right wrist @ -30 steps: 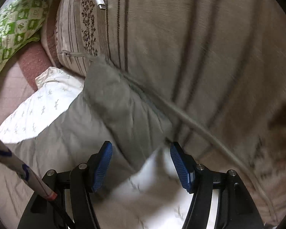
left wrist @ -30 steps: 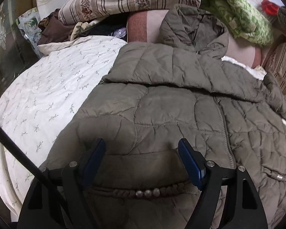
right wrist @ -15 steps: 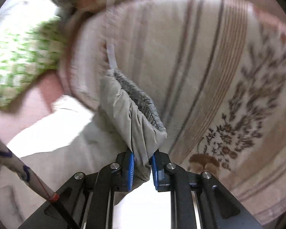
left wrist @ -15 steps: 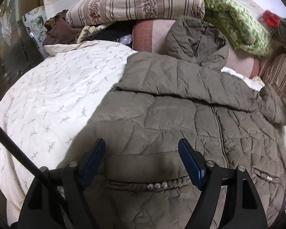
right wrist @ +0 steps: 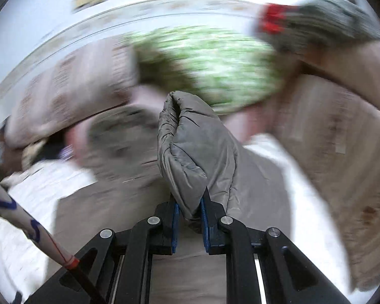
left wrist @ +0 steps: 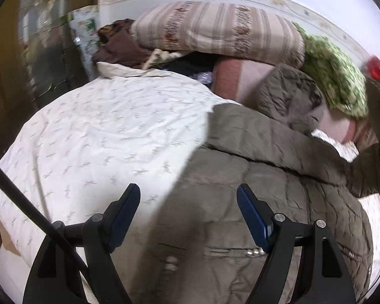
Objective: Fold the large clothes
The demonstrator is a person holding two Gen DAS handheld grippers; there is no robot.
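An olive-grey quilted jacket lies spread on the white patterned bedspread, its hood toward the pillows. In the left wrist view my left gripper hovers open above the jacket's left edge, with nothing between its blue pads. In the right wrist view my right gripper is shut on the jacket's sleeve, which stands up bunched between the pads above the jacket's body. That lifted sleeve also shows at the right edge of the left wrist view.
A striped pillow, a green patterned blanket and a pink bolster are piled at the head of the bed. Brown clothes lie at the back left. A striped cushion stands on the right. A dark cabinet borders the bed's left side.
My right gripper closed on the sleeve and lifted it up, swinging away from the striped cushion toward the jacket. My left gripper pulled back and drifted left, staying open.
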